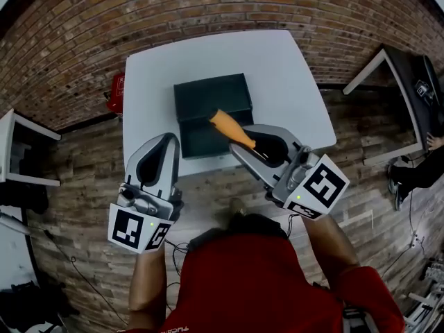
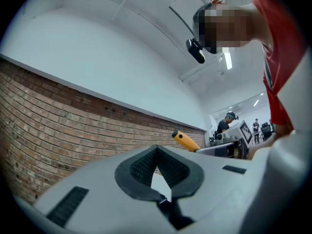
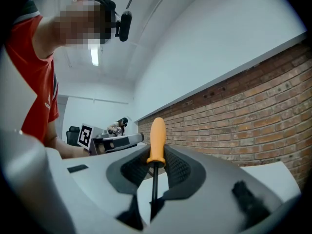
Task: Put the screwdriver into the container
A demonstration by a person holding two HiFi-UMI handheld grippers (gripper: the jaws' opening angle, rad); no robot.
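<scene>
A dark, open container [image 1: 208, 103] lies in the middle of the white table [image 1: 284, 75]. The screwdriver has an orange handle [image 1: 232, 129] that sticks out over the container's near half. My right gripper [image 1: 244, 146] is shut on it. In the right gripper view the handle [image 3: 157, 139] stands upright above the pads and the thin shaft [image 3: 154, 184] runs down between them. My left gripper [image 1: 166, 143] hovers at the table's near edge, left of the container, shut with nothing in it. The left gripper view shows its tips [image 2: 156, 150] meeting, and the orange handle [image 2: 185, 141] beyond.
A red object [image 1: 115, 92] sits on the floor by the table's left side. Another table [image 1: 409, 75] stands at the right with a person [image 1: 420, 175] near it. White furniture [image 1: 14, 151] is at the left. A brick wall runs behind.
</scene>
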